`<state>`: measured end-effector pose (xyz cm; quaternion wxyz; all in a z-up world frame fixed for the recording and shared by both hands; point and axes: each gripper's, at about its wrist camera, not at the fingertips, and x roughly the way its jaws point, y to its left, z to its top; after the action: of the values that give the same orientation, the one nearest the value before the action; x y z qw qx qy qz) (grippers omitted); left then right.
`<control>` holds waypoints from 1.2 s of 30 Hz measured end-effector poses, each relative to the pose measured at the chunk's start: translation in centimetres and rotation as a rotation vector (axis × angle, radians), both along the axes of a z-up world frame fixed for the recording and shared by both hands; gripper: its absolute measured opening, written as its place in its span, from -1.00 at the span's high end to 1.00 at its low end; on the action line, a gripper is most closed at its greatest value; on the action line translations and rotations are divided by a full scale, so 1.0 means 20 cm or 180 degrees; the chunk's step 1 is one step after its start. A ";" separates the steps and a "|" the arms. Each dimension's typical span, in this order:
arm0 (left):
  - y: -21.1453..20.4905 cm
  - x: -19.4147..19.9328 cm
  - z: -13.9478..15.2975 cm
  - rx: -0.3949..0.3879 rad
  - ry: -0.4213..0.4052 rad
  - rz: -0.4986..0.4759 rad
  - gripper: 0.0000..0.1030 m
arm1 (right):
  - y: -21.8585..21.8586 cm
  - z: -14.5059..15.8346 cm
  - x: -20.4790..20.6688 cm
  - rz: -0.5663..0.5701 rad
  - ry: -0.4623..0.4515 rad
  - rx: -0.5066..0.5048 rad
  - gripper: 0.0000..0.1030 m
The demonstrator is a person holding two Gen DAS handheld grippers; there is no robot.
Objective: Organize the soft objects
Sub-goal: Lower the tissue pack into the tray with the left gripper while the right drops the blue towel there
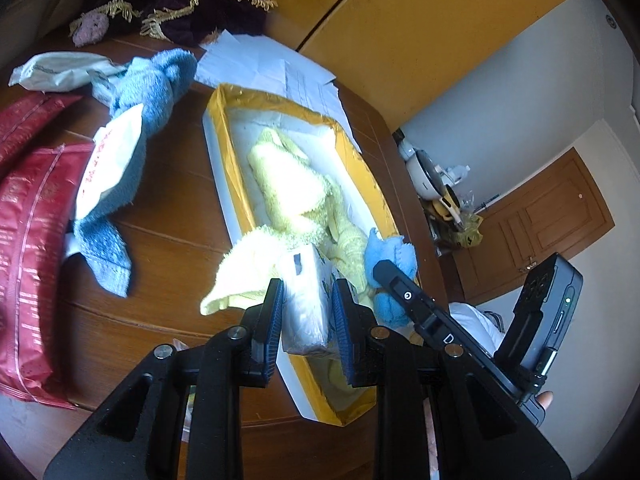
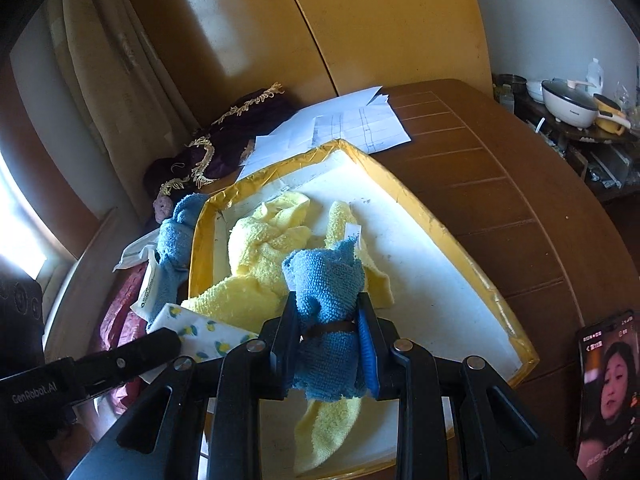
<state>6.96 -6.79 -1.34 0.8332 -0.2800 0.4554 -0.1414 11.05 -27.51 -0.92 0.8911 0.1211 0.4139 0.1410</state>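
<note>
Placement is judged underway: a rolled blue towel [image 2: 326,312] is clamped in the right hand-held gripper [image 2: 329,340] and a tissue pack [image 1: 306,304] in the left hand-held gripper [image 1: 307,328] over the yellow-rimmed tray [image 2: 452,236], so release inside is called for next.

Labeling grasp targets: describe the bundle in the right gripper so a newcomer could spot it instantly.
Find the yellow-rimmed white tray on the wooden table. Over its near end, the right gripper pinches a rolled blue towel above the loose yellow towels. Unlike the other blue towel outside the tray, it has a dark band around it.
</note>
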 end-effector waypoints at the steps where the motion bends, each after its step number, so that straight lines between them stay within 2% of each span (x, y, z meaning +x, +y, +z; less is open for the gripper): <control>1: -0.01 0.00 0.00 -0.0009 0.0002 -0.0021 0.58 | -0.01 0.00 0.00 -0.0013 -0.0004 -0.0001 0.47; 5: -0.07 0.00 -0.01 0.0010 0.0021 -0.0104 0.58 | -0.06 0.02 0.01 -0.0118 -0.0041 0.0018 0.47; 9: -0.13 0.02 -0.06 0.0055 0.0100 -0.0252 0.58 | -0.08 -0.02 0.05 -0.0232 0.0054 -0.0123 0.47; 12: -0.15 0.00 -0.04 0.0189 0.0014 -0.0253 0.58 | -0.08 -0.07 0.06 -0.0260 0.0195 -0.0139 0.47; 19: -0.08 0.00 -0.04 0.0193 0.0022 -0.0147 0.58 | -0.01 -0.13 0.01 -0.0141 0.0297 -0.0195 0.47; 23: -0.08 -0.02 -0.04 0.0184 0.0016 -0.0134 0.58 | -0.03 -0.14 0.01 -0.0194 0.0288 -0.0122 0.47; 27: -0.12 -0.03 -0.03 0.0124 0.0005 -0.0192 0.58 | -0.04 -0.13 0.01 -0.0265 0.0271 -0.0124 0.47; 36: -0.20 -0.01 -0.06 0.0289 0.0055 -0.0350 0.55 | -0.04 -0.15 0.03 -0.0290 0.0309 -0.0172 0.43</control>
<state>6.80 -10.77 -2.52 0.8321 -0.2176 0.4832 -0.1638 11.67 -28.22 -3.89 0.8785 0.1224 0.4544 0.0829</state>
